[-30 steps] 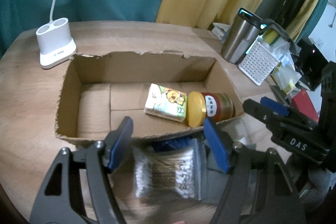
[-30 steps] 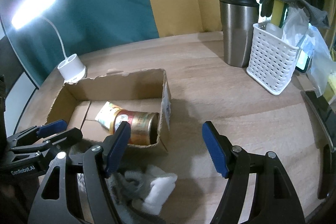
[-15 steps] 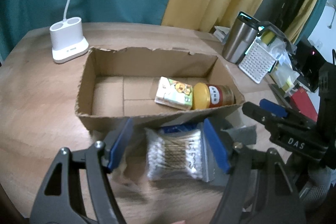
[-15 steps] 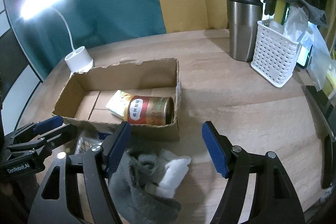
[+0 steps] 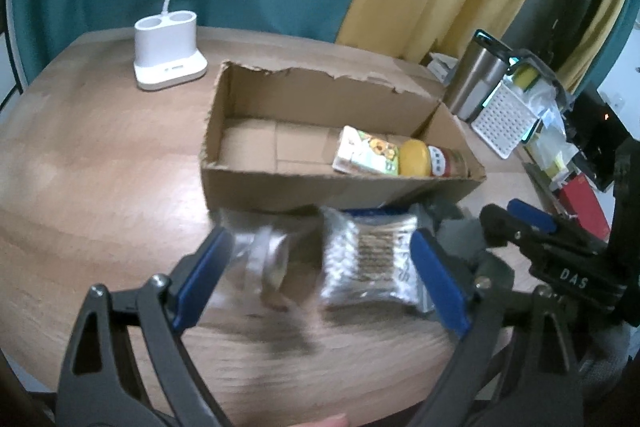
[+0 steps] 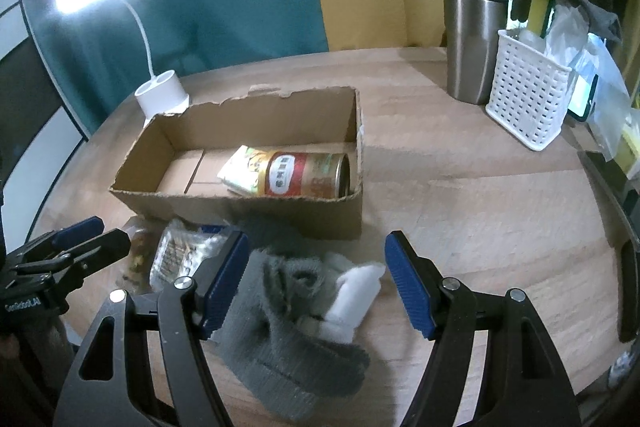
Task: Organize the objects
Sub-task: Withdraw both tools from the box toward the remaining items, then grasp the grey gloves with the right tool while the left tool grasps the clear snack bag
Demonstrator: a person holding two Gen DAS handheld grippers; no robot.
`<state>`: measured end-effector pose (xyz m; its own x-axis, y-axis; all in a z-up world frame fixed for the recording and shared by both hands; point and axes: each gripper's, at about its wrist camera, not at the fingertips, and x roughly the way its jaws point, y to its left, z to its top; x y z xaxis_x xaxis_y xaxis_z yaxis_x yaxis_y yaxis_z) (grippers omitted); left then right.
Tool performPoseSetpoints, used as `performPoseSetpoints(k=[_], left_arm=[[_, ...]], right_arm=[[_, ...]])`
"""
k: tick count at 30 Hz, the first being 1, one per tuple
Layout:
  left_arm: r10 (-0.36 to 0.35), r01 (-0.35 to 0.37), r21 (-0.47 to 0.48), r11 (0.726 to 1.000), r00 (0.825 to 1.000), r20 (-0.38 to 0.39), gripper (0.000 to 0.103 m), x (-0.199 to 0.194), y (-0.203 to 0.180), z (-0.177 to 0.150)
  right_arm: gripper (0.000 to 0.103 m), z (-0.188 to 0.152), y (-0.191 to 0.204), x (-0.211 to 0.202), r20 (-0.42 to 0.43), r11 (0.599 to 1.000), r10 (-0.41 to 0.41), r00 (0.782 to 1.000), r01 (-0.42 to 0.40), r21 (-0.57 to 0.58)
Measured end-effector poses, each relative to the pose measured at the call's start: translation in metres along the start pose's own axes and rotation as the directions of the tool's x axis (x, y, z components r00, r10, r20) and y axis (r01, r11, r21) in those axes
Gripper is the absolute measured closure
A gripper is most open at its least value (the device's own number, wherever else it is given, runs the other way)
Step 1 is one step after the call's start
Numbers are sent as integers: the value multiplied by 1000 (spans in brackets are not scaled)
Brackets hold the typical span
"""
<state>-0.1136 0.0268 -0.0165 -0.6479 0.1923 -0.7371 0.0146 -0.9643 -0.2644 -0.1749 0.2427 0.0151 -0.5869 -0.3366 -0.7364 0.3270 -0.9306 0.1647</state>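
Just ahead of the spread, empty left gripper (image 5: 320,283) lies the cotton-swab bag (image 5: 370,261), on the table before the box (image 5: 340,193); right gripper (image 6: 316,281), also spread, straddles the grey sock (image 6: 296,311).

- A cardboard box (image 6: 248,195) is set near the middle of the table (image 6: 460,195).
- Inside the box, at its right end, a can (image 6: 306,174) is laid on its side, with a carton (image 6: 244,169) touching it on the left.
- Just before the box, a packet of cotton swabs (image 5: 370,259) is placed, with a sock (image 6: 296,319) to its right.
- Behind the box to the left, a lamp base (image 5: 170,53) is found.
- Well to the right, a tumbler (image 6: 472,39) is stood just beside a basket (image 6: 528,103).
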Motion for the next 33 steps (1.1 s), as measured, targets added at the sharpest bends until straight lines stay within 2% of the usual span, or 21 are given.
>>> performPoseSetpoints(k=[7, 20, 23, 24, 26, 27, 29, 33], left_arm=[[73, -73, 29, 997, 997, 9, 11, 2, 11, -11], [113, -113, 19, 993, 994, -7, 12, 18, 30, -20], [110, -110, 26, 994, 994, -9, 20, 22, 31, -20], [108, -108, 29, 994, 994, -12, 25, 23, 32, -19], [105, -104, 32, 994, 994, -23, 28, 27, 33, -20], [104, -103, 32, 994, 994, -26, 28, 29, 34, -20], [98, -97, 34, 995, 995, -33, 28, 32, 35, -20], [94, -93, 38, 995, 995, -43, 29, 36, 36, -20]], right_arm=[[29, -9, 4, -1, -15, 1000, 4, 1000, -4, -5], [29, -20, 11, 8, -54, 1000, 15, 998, -16, -18], [29, -20, 14, 12, -64, 999, 21, 998, -23, -25], [29, -20, 16, 13, -65, 999, 23, 998, -25, -30], [30, -20, 19, 15, -67, 999, 27, 997, -29, -38], [30, -20, 20, 16, -68, 999, 28, 997, -31, -43], [39, -19, 23, 19, -74, 998, 27, 997, -31, -54], [44, -19, 27, 26, -93, 997, 30, 995, -37, -66]])
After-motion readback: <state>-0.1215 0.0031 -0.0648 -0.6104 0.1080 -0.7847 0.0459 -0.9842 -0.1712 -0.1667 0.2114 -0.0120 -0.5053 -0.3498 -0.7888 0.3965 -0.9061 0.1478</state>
